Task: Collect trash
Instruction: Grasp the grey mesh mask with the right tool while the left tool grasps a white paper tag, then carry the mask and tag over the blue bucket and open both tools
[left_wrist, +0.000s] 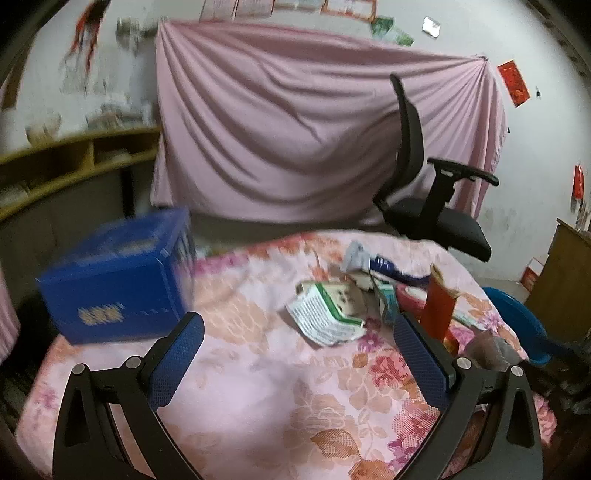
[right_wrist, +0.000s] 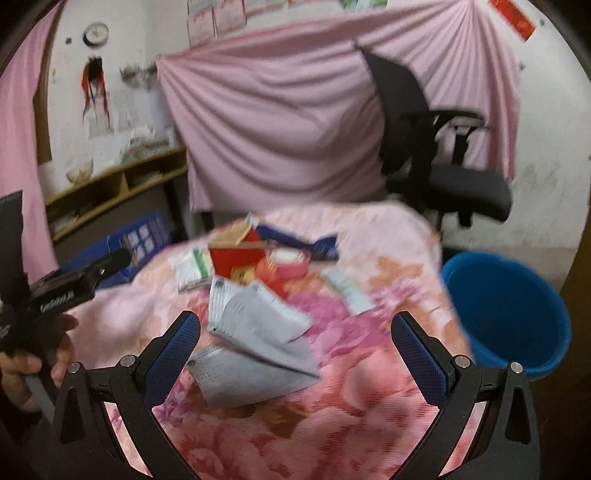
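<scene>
A pile of trash lies on the floral pink tablecloth (left_wrist: 258, 387). In the left wrist view a crumpled green-and-white carton (left_wrist: 325, 310) sits ahead of my open left gripper (left_wrist: 297, 325), with a red box (left_wrist: 439, 306) and blue wrappers (left_wrist: 388, 267) behind it. In the right wrist view a flattened grey-white carton (right_wrist: 258, 332) lies between the fingers of my open right gripper (right_wrist: 295, 321), with a red box (right_wrist: 236, 254) and a blue wrapper (right_wrist: 306, 240) beyond. A blue bucket (right_wrist: 509, 314) stands off the table's right edge. Both grippers are empty.
A blue cardboard box (left_wrist: 114, 280) stands at the table's left side. A black office chair (left_wrist: 428, 184) stands behind the table before a pink draped cloth (left_wrist: 295, 129). A wooden shelf (left_wrist: 55, 173) runs along the left wall. The left gripper's body and the hand (right_wrist: 37, 306) show at the left.
</scene>
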